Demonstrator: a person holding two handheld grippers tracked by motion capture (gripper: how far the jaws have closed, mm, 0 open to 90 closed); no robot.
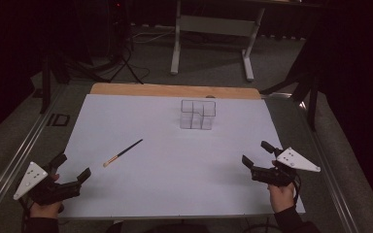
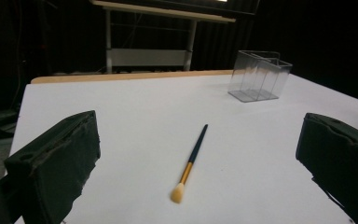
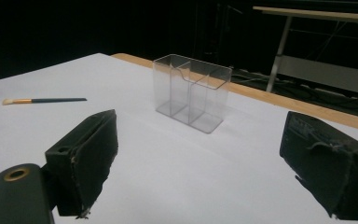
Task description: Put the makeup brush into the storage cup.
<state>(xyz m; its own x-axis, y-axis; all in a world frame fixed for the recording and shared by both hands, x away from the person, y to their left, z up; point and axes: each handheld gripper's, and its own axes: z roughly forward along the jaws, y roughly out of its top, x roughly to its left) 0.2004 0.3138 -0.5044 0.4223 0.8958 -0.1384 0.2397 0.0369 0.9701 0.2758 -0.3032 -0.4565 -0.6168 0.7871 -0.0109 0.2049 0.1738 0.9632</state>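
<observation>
A small makeup brush (image 1: pixel 122 153) with a dark handle, a gold ferrule and a pale bristle tip lies flat on the white table sheet (image 1: pixel 175 184), untouched. It is ahead of the left gripper (image 1: pixel 73 167) and slightly to its inner side, bristle end towards that gripper and handle pointing away towards the far right. In the left gripper view the brush (image 2: pixel 190 161) lies between the two black jaws but well beyond them; the jaws stand wide apart with nothing in them. The right gripper (image 1: pixel 255 153) is well apart from the brush, its jaws also spread wide and empty. Ahead of the right gripper stands a clear plastic organiser box (image 3: pixel 192 92) with divided compartments, upright near the table's far edge.
</observation>
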